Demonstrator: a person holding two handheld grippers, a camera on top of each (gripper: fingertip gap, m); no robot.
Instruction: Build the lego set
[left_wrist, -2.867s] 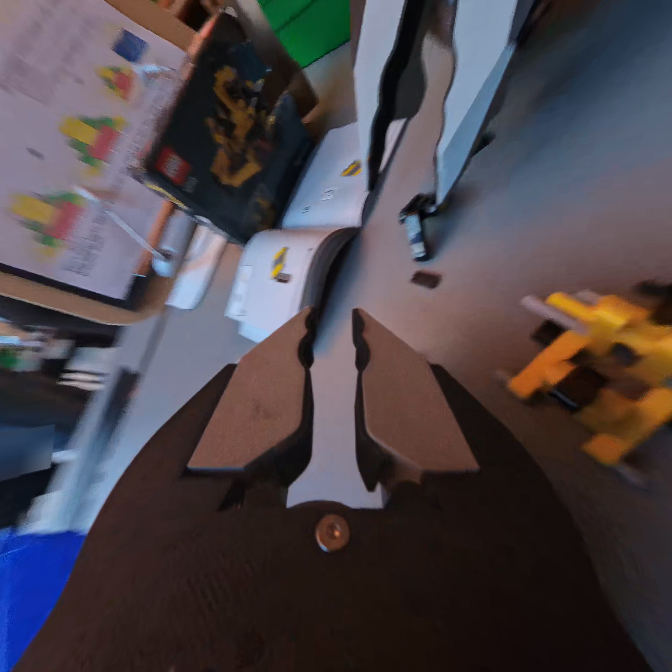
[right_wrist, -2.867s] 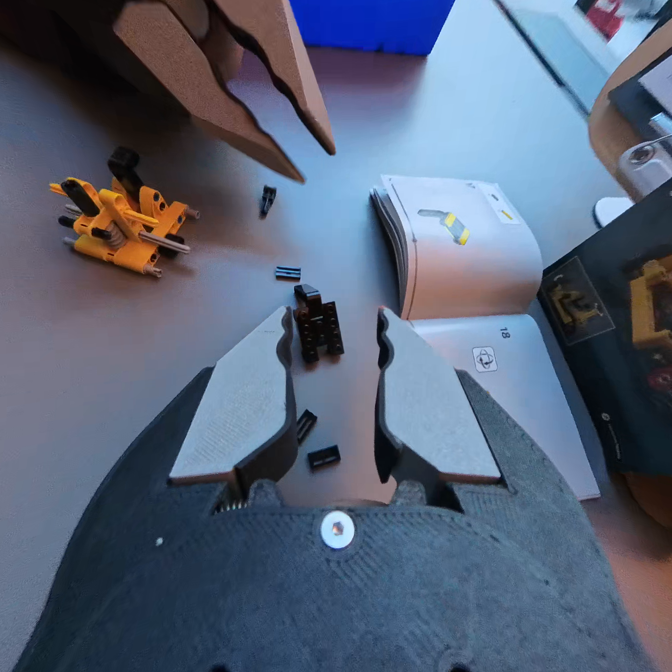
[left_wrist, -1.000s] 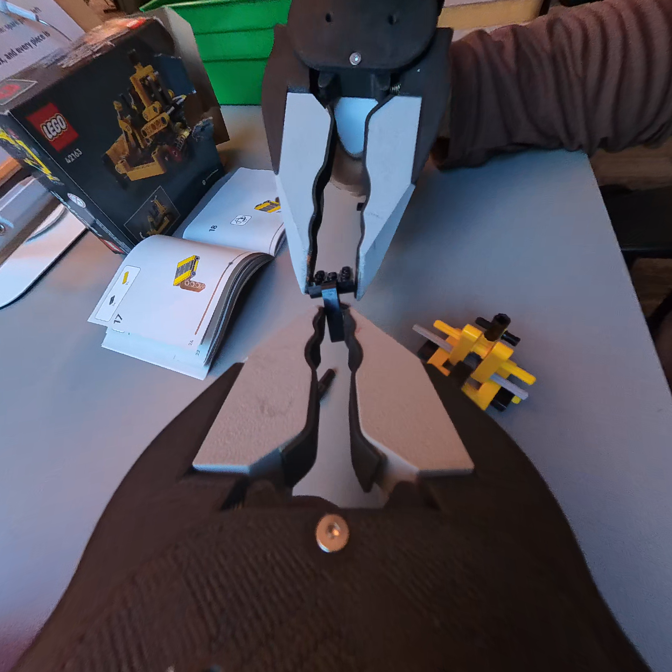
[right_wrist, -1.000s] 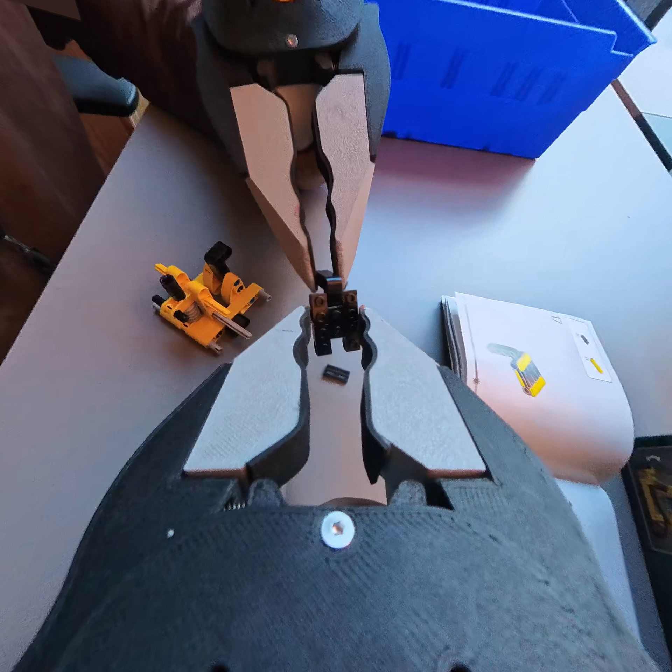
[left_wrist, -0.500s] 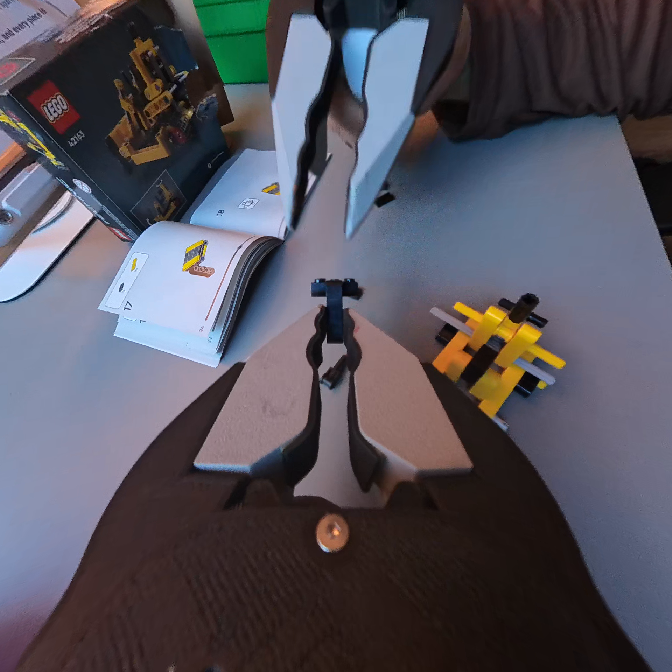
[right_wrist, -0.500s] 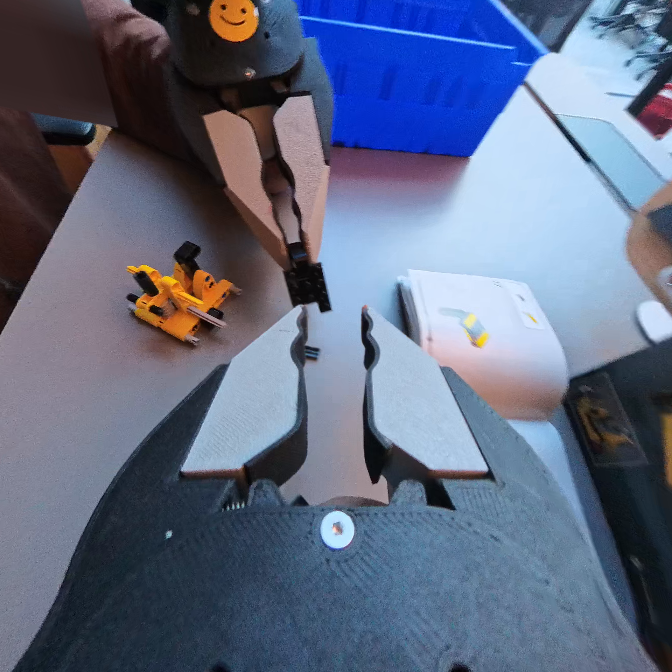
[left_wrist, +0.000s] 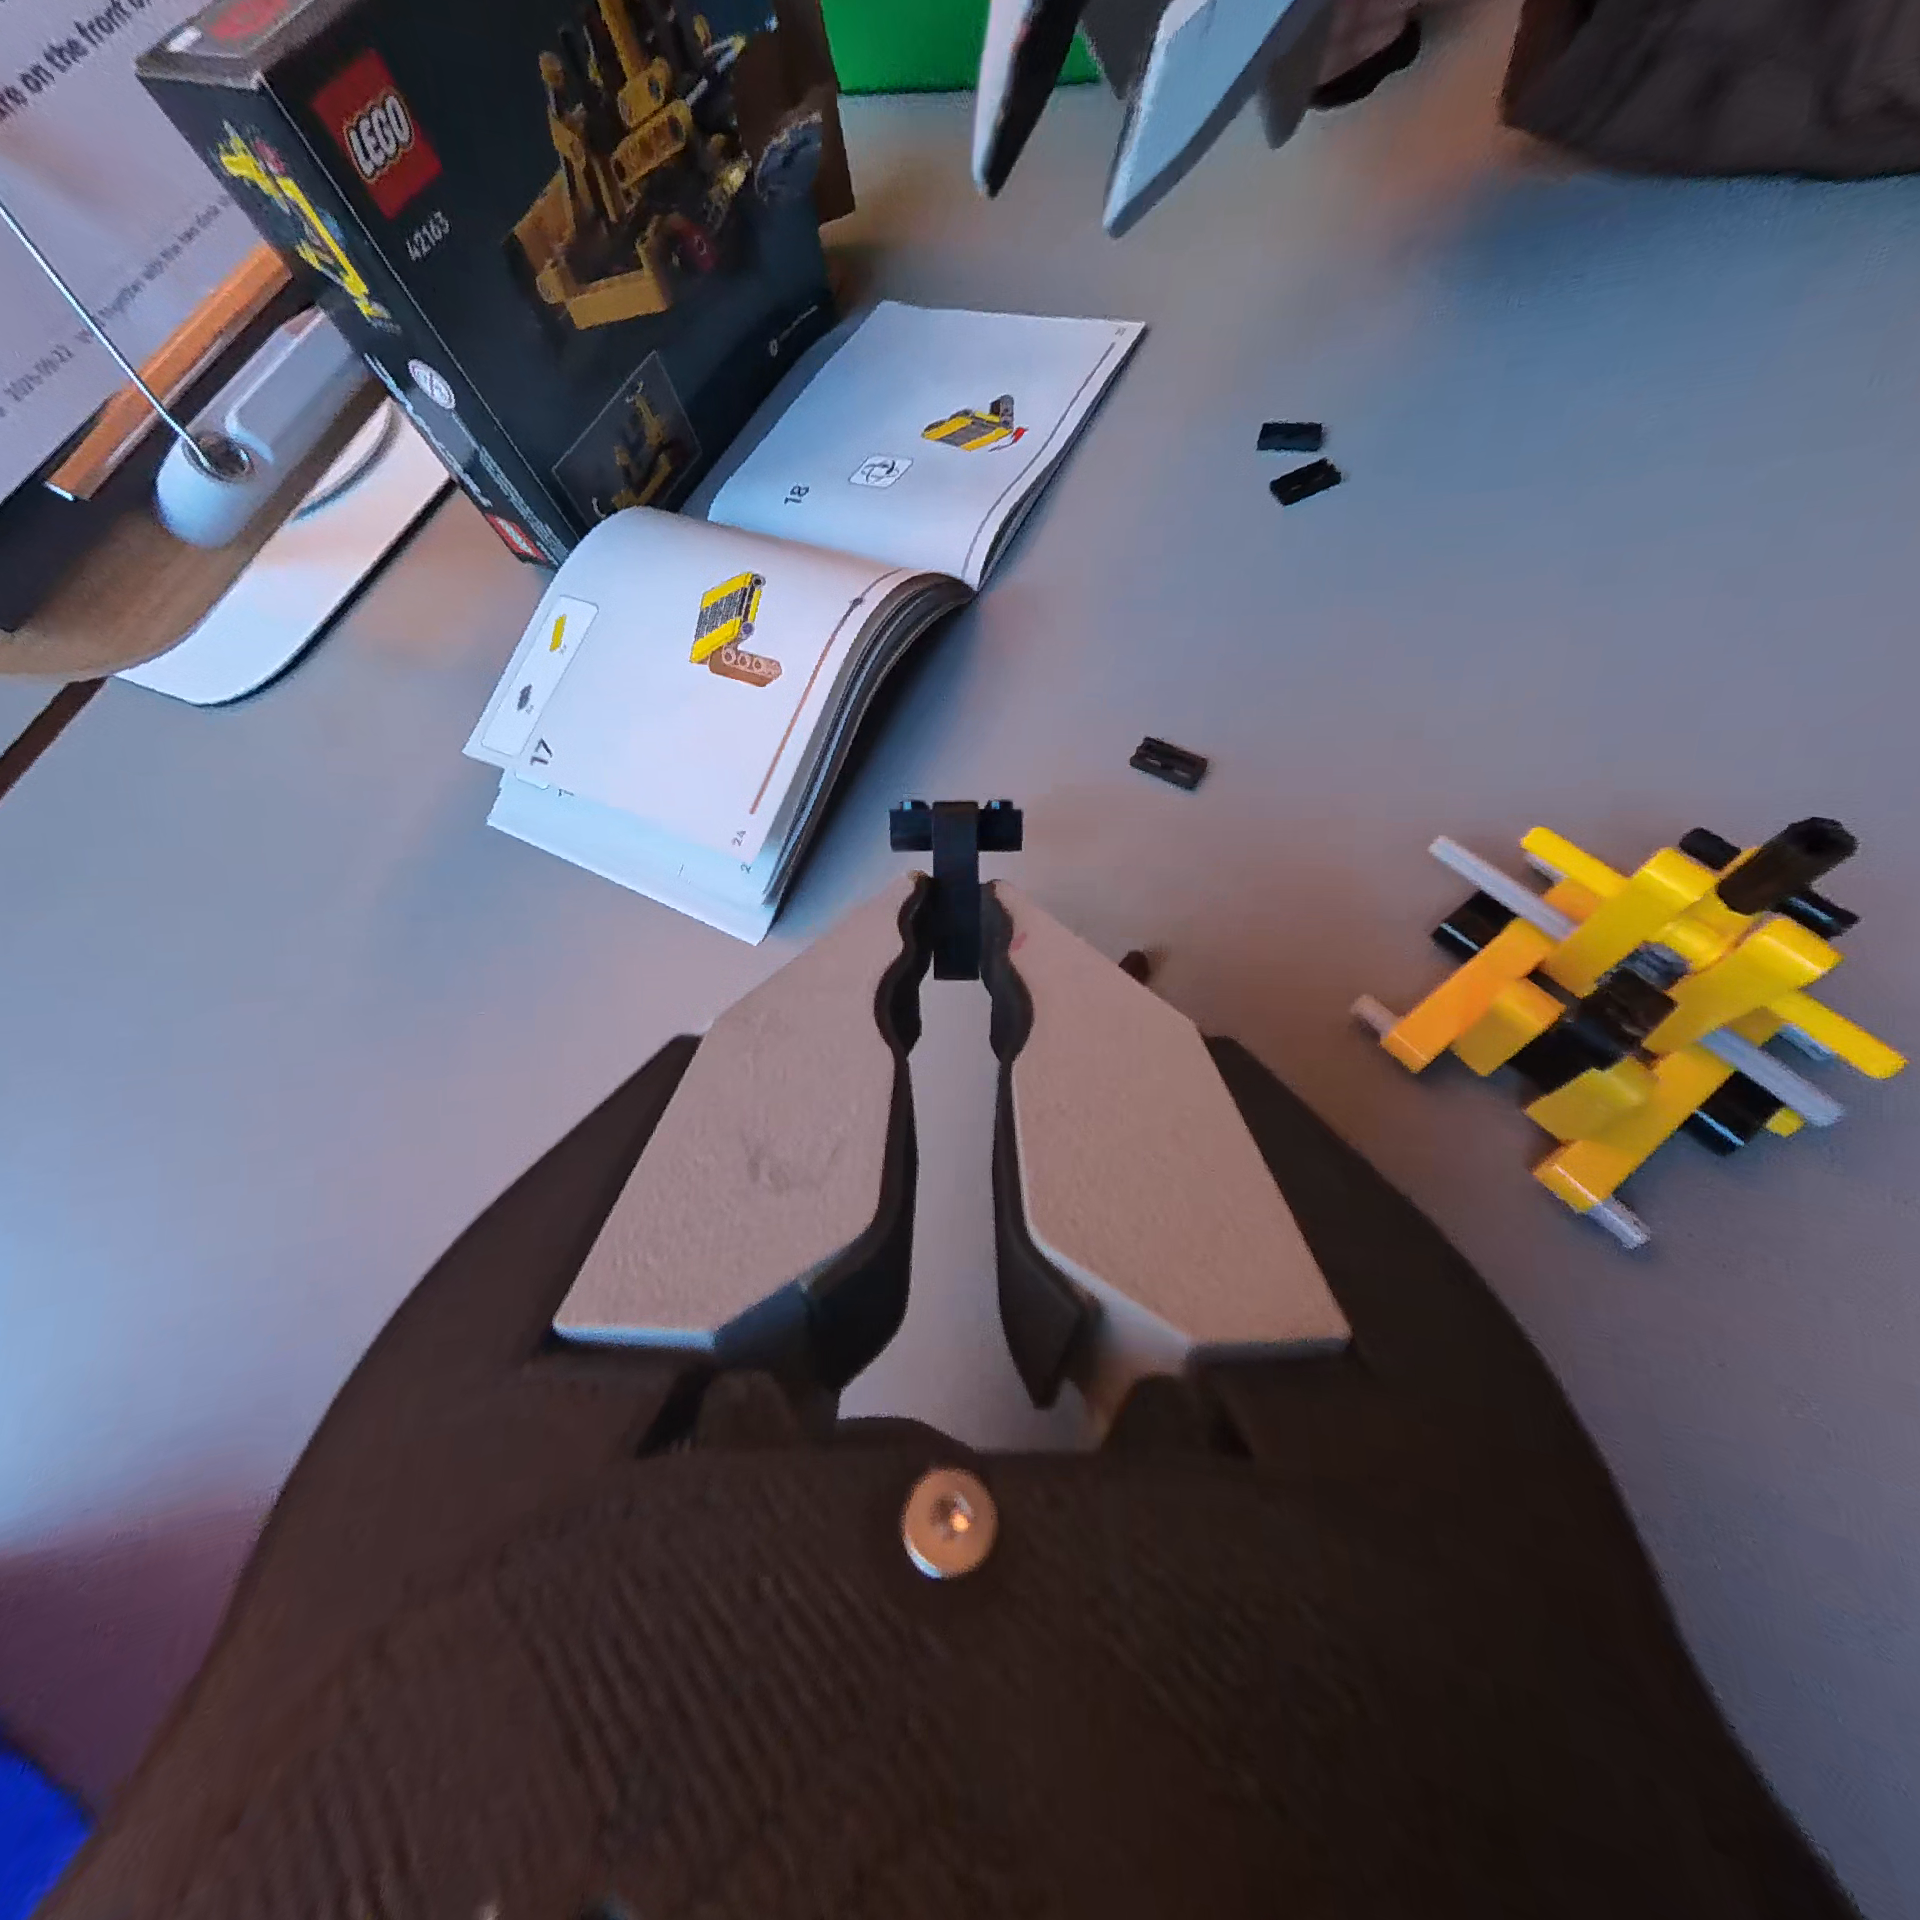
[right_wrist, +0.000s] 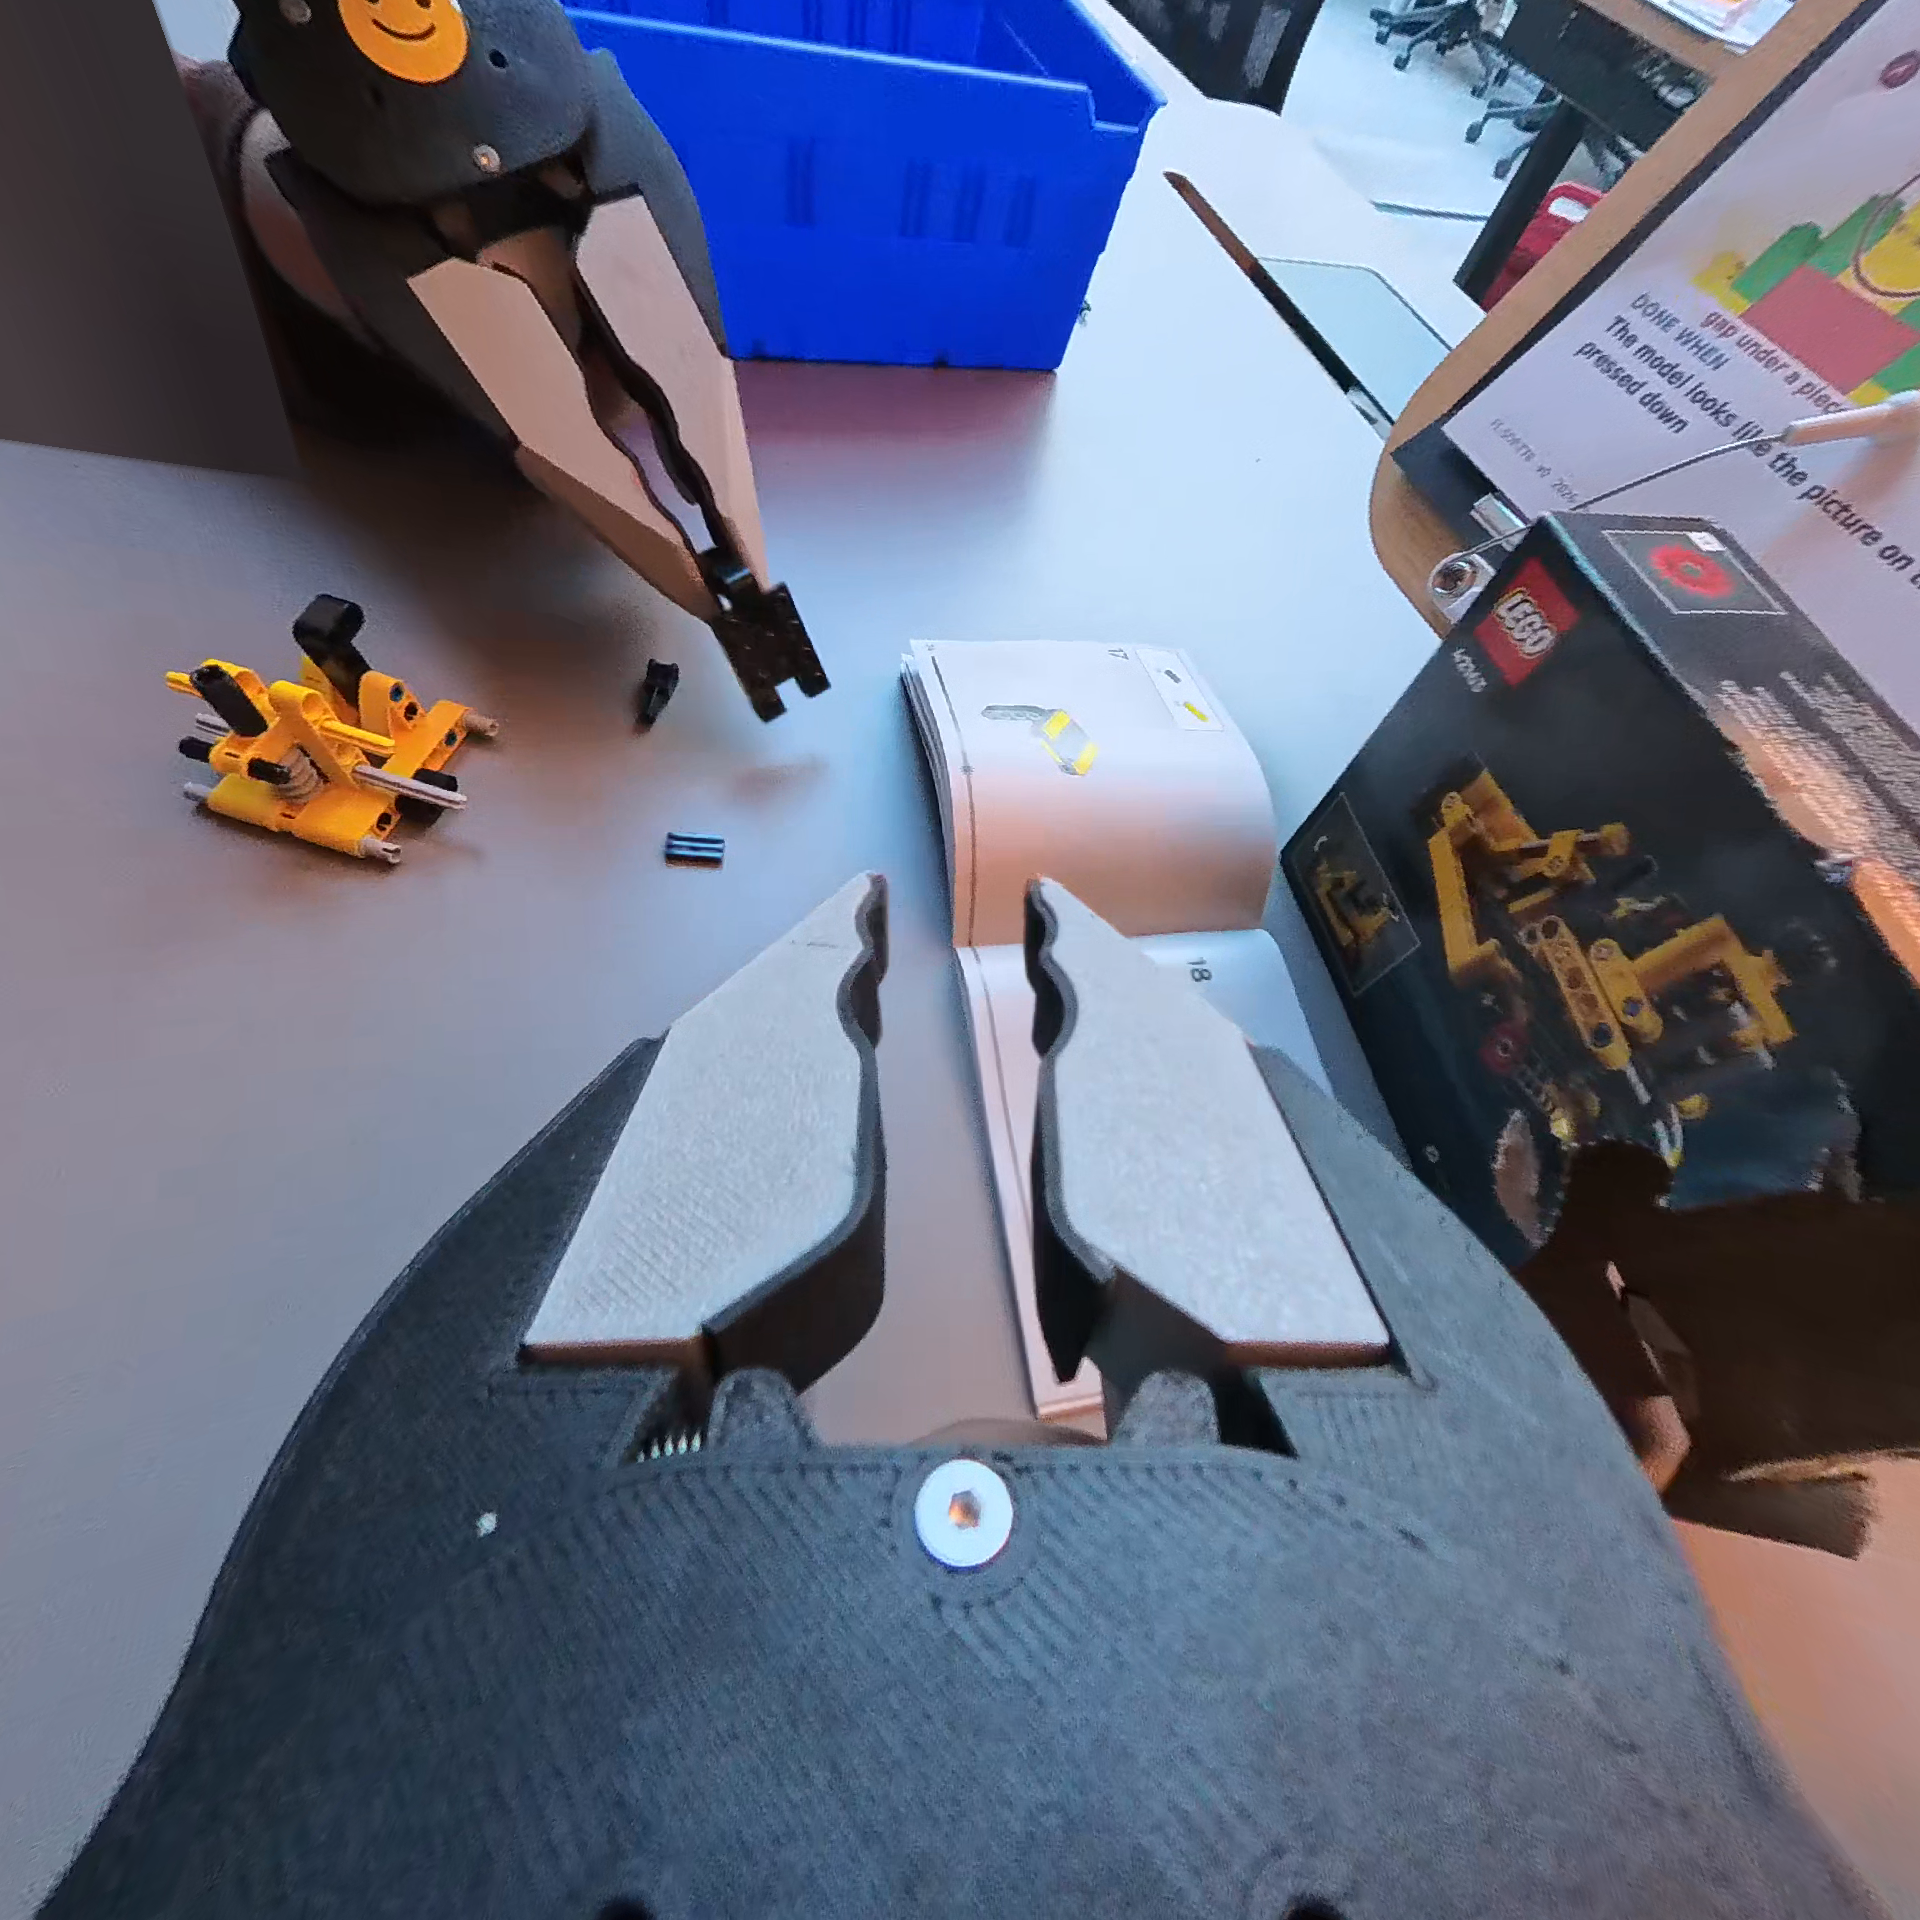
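The left gripper (left_wrist: 951, 904) is pinching the small black plastic lego sub-assembly (left_wrist: 956, 862) by its stem, above the grey table (left_wrist: 312, 1039). The right gripper (right_wrist: 956, 935) is hanging empty, jaws parted. That grip looks thin, I think, so the piece might be twisting loose before reaching the yellow-and-black lego chassis (left_wrist: 1631, 1018).

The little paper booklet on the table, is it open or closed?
Open. The white paper instruction booklet lies spread on the grey table, two printed pages facing up, the nearer page curving upward.
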